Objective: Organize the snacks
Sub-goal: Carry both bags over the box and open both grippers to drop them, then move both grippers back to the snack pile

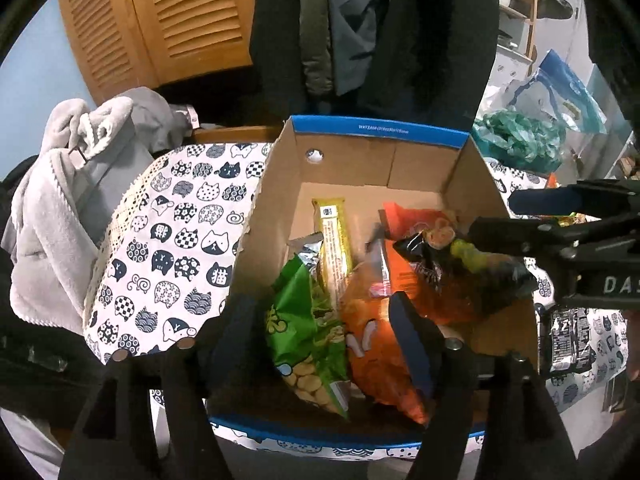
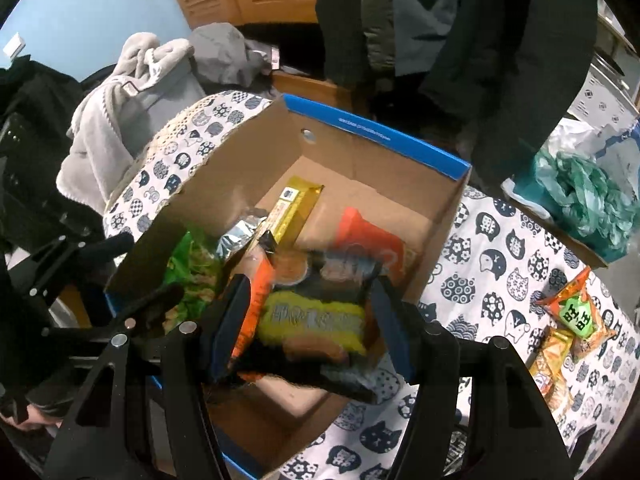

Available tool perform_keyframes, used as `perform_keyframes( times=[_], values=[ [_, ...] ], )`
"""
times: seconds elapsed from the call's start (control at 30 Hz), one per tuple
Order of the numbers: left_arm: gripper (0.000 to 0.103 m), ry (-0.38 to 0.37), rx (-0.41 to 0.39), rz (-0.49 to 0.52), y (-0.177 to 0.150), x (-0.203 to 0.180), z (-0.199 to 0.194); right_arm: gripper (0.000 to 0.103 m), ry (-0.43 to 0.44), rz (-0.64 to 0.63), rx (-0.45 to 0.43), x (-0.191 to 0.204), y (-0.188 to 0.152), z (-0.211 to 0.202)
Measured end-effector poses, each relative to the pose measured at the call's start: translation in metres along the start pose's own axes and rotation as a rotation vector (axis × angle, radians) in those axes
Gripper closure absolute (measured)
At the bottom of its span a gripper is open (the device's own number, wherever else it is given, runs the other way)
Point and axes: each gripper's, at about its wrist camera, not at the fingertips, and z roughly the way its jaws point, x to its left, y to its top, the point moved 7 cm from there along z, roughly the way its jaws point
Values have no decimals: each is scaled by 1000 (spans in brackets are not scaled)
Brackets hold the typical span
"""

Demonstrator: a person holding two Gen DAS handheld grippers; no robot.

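An open cardboard box with a blue rim (image 1: pixel 380 130) (image 2: pixel 384 132) stands on a cat-print tablecloth. It holds a green snack bag (image 1: pixel 304 332) (image 2: pixel 192 264), an orange bag (image 1: pixel 372 340), a yellow bar (image 1: pixel 334 240) (image 2: pixel 294 208) and a silver wrapper (image 1: pixel 306 246). My left gripper (image 1: pixel 320 344) hovers open over the box's near end, empty. My right gripper (image 2: pixel 310 332) (image 1: pixel 516 220) is shut on a black snack bag with yellow print (image 2: pixel 316 320) (image 1: pixel 464 268), held over the box's right side.
Orange snack packs (image 2: pixel 576 312) lie on the tablecloth (image 2: pixel 500 264) right of the box. Another black packet (image 1: pixel 568 336) lies by the box's right wall. A grey blanket (image 1: pixel 60 208) sits at left, a teal plastic bag (image 1: pixel 520 140) at right. Dark coats hang behind.
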Motion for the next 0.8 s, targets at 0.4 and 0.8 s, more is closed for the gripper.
perform_keyframes(
  times=[0.4, 0.8],
  values=[
    [30, -58, -4, 30, 7, -34, -9, 32, -34, 44, -44, -31, -17, -35],
    [28, -110, -34, 119, 15, -95, -26, 29, -113, 158, -63, -101, -58, -73]
  ],
)
